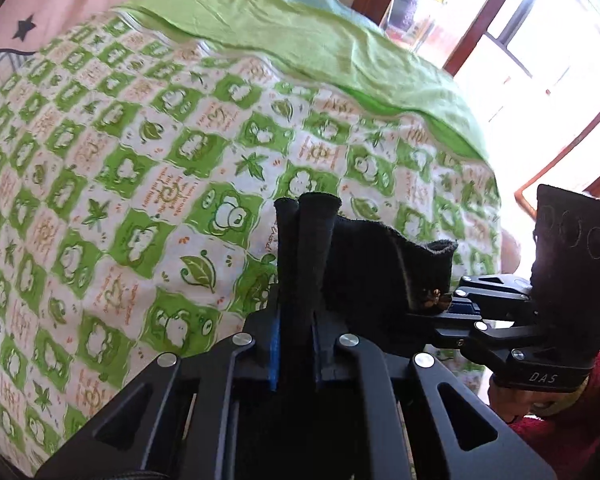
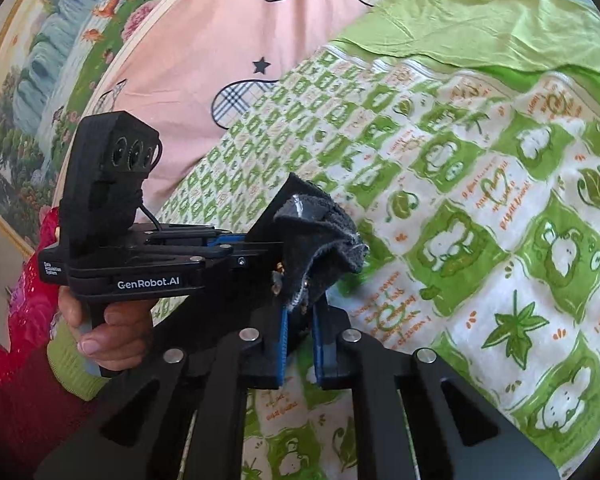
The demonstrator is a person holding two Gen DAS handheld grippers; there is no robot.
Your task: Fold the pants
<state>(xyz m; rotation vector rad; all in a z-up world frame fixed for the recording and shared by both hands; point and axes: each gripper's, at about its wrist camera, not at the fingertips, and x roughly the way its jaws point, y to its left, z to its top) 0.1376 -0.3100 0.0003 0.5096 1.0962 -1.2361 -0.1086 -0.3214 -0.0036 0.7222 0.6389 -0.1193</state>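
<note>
Closest to the lens, the left tool (image 1: 306,204) is holding its two black cloth-covered fingers pressed together with nothing between them. The right tool (image 2: 320,232) is likewise closed, its dark fleece-wrapped tips meeting just beside the left one's.

No pants are showing in either view. The only dark cloth appears to be the finger wrapping, so where the garment is lying cannot be told. Judging by this, the folding is not yet starting: fetching, spreading and every fold are all remaining.

Both tools are hovering over a green-and-white quilt printed with frogs and leaves (image 1: 140,200) on the bed.

Counted: two tools, zero pants, one frog quilt, one plain light-green sheet (image 1: 300,40) along its far edge, one pink cover with plaid hearts (image 2: 220,40), and one visible hand (image 2: 108,328) gripping the left handle, in a red sleeve (image 2: 20,360).
</note>
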